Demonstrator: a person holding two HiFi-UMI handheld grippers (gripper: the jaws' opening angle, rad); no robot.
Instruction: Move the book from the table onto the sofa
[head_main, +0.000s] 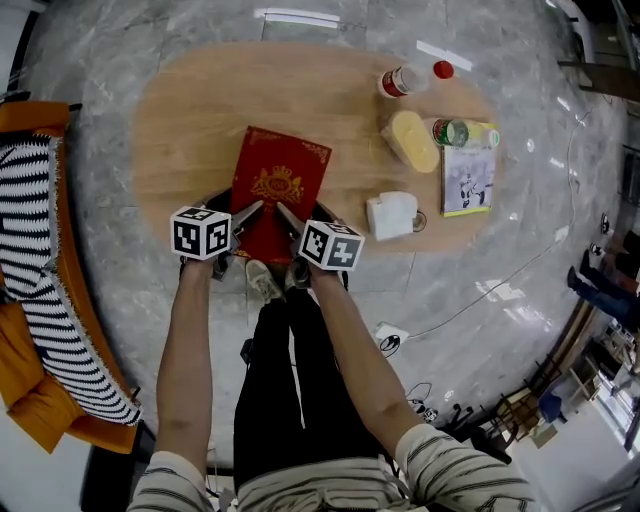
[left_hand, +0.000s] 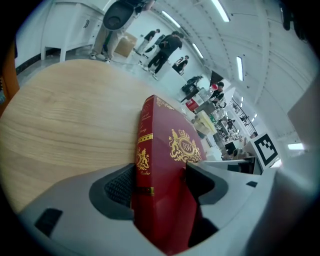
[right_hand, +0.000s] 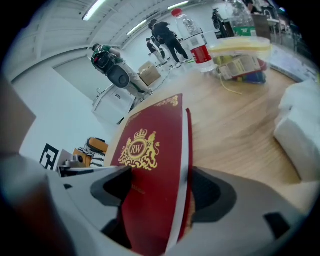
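Pale wood-grain oval table (head_main: 180, 120) on a glossy grey marble floor (head_main: 520, 250), with a white cable (head_main: 480, 300) trailing across the stone. Off to the person's left, an orange sofa (head_main: 30, 400) under a black-and-white striped throw (head_main: 40, 260), well apart from the table. Beyond, in the gripper views, a bright white hall with strip lights overhead and people (left_hand: 165, 45) standing far back. On the table's near side, a red book (head_main: 277, 185), near end at the rim. Left gripper (left_hand: 160, 185) clamped on that end by the spine, one pad on the cover and one beneath. Right gripper (right_hand: 160, 187) clamped likewise at the page-edge corner, with the two grippers close together. Further right on the wood: a clear water bottle (head_main: 405, 80) on its side with a red cap, a yellow-lidded tub (head_main: 412, 140), a green-capped bottle (head_main: 455, 132), a printed booklet (head_main: 468, 180) and a white tissue pack (head_main: 392, 214) – all apart from the book. Gold crest on the cover with the letters "RW". Gold lettering down the spine too small to read, and the water bottle's red label and the booklet's print likewise illegible.
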